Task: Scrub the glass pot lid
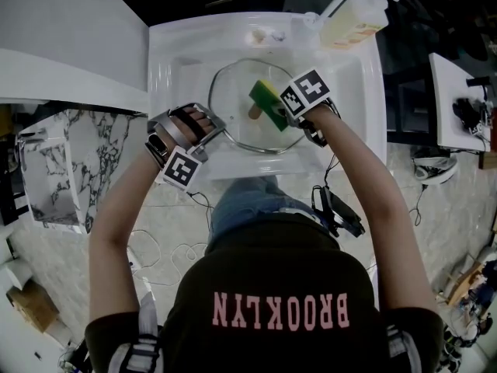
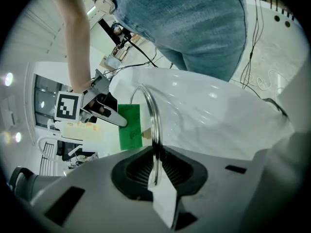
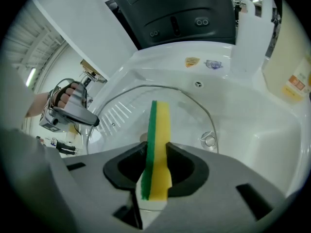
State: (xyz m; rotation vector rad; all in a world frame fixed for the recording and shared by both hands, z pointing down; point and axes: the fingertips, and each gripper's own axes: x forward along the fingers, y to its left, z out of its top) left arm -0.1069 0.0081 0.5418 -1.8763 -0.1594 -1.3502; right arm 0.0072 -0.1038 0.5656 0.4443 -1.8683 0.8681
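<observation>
While the round glass pot lid (image 1: pixel 233 84) sits tilted in the white sink (image 1: pixel 167 45), left tool (image 2: pixel 155 165) clamps its rim. Right tool (image 3: pixel 154 166) grips a green-and-yellow sponge (image 3: pixel 158 130) at its glass.

Clear, round glass pot lid (image 1: pixel 247 103) with a thin metal rim, pinched by that rim between the closed jaws of the left gripper (image 2: pixel 154 166), running edge-on straight ahead of them. Green-and-yellow sponge (image 3: pixel 158 130) clamped on edge in the right gripper (image 3: pixel 156 161), green face to its left, far end seemingly against the glass just beyond the jaw tips.
</observation>
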